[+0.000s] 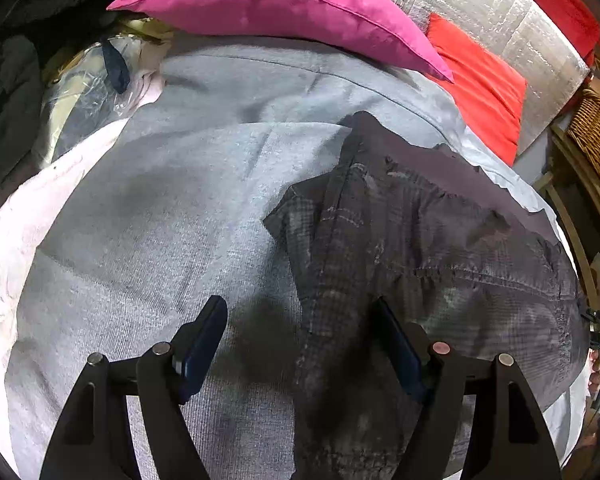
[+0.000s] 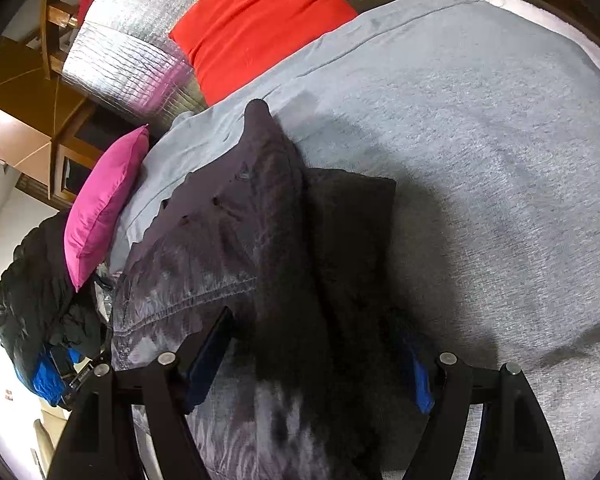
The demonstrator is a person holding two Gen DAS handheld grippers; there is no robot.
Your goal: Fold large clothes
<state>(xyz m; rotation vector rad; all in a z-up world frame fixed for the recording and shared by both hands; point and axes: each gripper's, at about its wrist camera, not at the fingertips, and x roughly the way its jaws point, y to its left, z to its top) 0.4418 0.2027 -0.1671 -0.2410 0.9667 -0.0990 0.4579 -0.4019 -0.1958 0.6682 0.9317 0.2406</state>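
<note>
A: Dark checked garment [image 1: 432, 256] is spread on the grey blanket [image 1: 160, 216], near the bed edge below the pink pillow [image 1: 284, 8]. How is it judged to handle?

B: Soft, light, limp; best taken at a hem or corner. Its long axis is seen running toward the pillows.

A: And the tools?

B: Left gripper [image 1: 300, 344] and right gripper [image 2: 320, 360] are held released above the cloth; nothing is pinched.
</note>
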